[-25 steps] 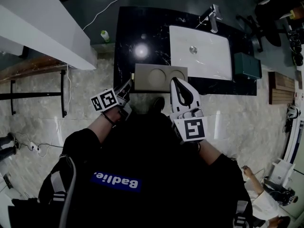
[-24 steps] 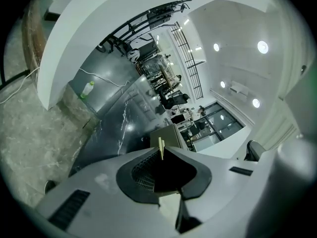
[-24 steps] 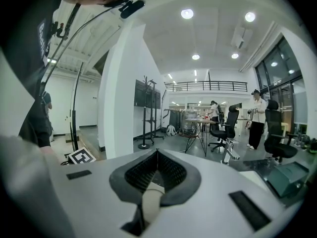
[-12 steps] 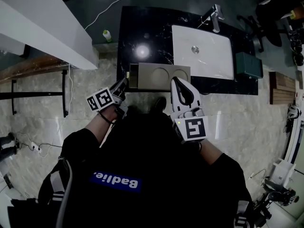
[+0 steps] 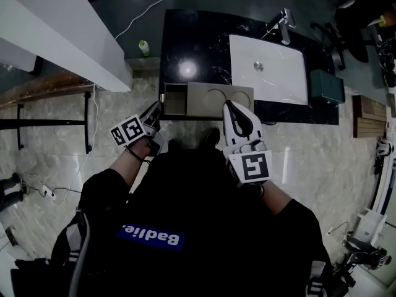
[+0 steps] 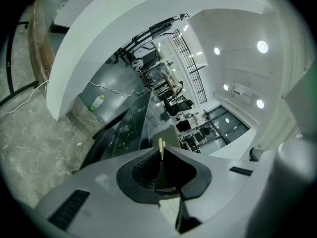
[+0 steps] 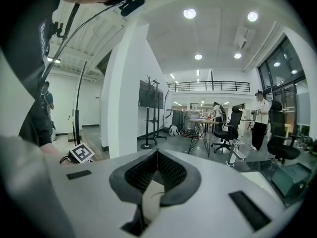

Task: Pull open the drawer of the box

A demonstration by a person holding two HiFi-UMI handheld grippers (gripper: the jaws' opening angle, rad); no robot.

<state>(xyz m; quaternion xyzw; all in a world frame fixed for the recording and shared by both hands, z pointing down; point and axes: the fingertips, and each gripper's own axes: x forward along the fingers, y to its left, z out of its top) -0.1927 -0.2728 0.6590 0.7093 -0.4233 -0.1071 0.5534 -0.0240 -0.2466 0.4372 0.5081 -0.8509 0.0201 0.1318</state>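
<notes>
A white sink point(image 5: 269, 76) with a faucet point(image 5: 281, 23) sits in the dark counter point(image 5: 192, 42); a small bottle point(image 5: 144, 47) stands just left of it.

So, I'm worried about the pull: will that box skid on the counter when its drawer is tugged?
Possibly a little: the box sits on a glossy counter, so it may slide toward the left gripper, shut on the drawer knob. It looks low and flat, so tipping seems unlikely. The right gripper, shut by its front edge, could steady it.

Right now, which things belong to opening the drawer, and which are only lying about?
Job: box, drawer, knob, left gripper (jaws shut on the knob), right gripper by the box.
Lying about: sink, tap, bottle, green case.
</notes>
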